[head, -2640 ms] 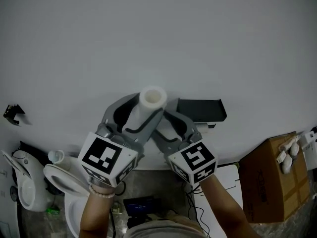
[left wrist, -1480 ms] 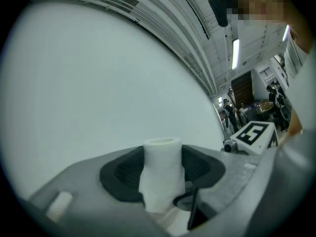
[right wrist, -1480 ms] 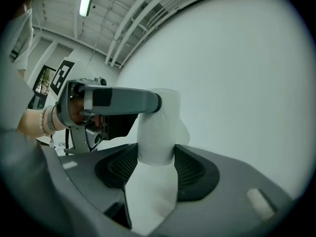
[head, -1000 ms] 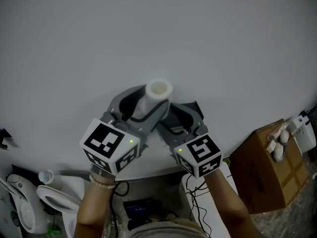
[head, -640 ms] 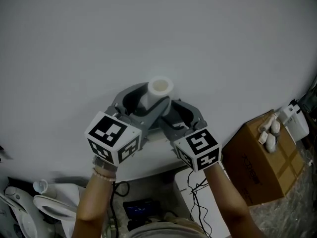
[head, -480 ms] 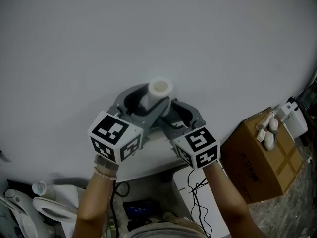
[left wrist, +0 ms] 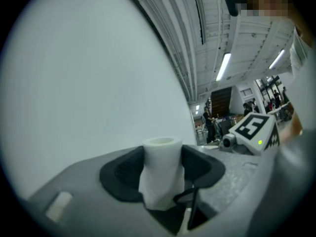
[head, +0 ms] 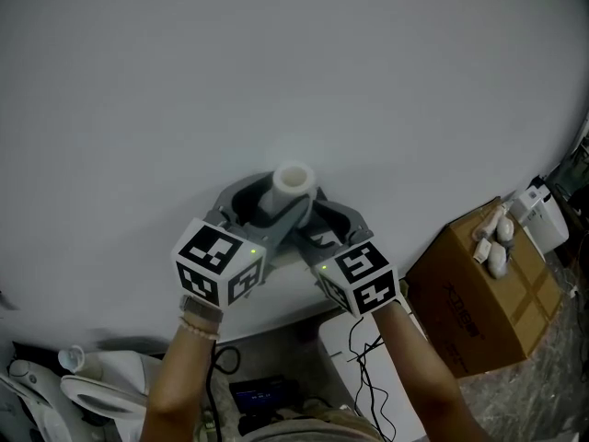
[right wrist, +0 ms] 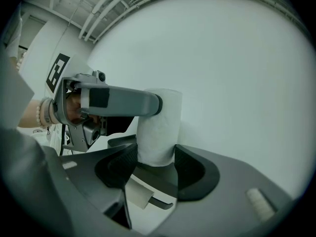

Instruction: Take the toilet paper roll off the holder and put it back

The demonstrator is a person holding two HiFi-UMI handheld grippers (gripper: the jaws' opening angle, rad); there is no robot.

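Found toilet paper roll (head: 294, 184) upright in mid-air before a plain white wall (head: 276, 63), hollow core end up, gripped from two sides at once. Noted left gripper (left wrist: 163, 181) spread wide yet clamped on the roll, dark pads (left wrist: 123, 174) pressed to its flanks, paper flaring loose lower down between them. Noted right gripper (right wrist: 155, 164) likewise wide and clamped on the lower part of the same roll, pads touching either side; from that gripper's view, saw one jaw of the left gripper crossing the roll higher up. From the head view, logged the two grippers meeting in a V at the roll, marker cubes (head: 221, 263) nearest the camera, a green light (head: 251, 251) on each. Spotted a bead bracelet (head: 197, 328) on the left wrist. Below and to the right, marked a cardboard box (head: 474, 293) with small pale items (head: 492, 242) on top, too small to identify. At lower left, made out part of a toilet (head: 87, 389); between the forearms, black cables (head: 368, 357). In the left gripper view, past the wall's edge, picked out a ceiling (left wrist: 212, 23) with strip lights (left wrist: 223, 65) and distant people (left wrist: 207, 122), too small for detail.
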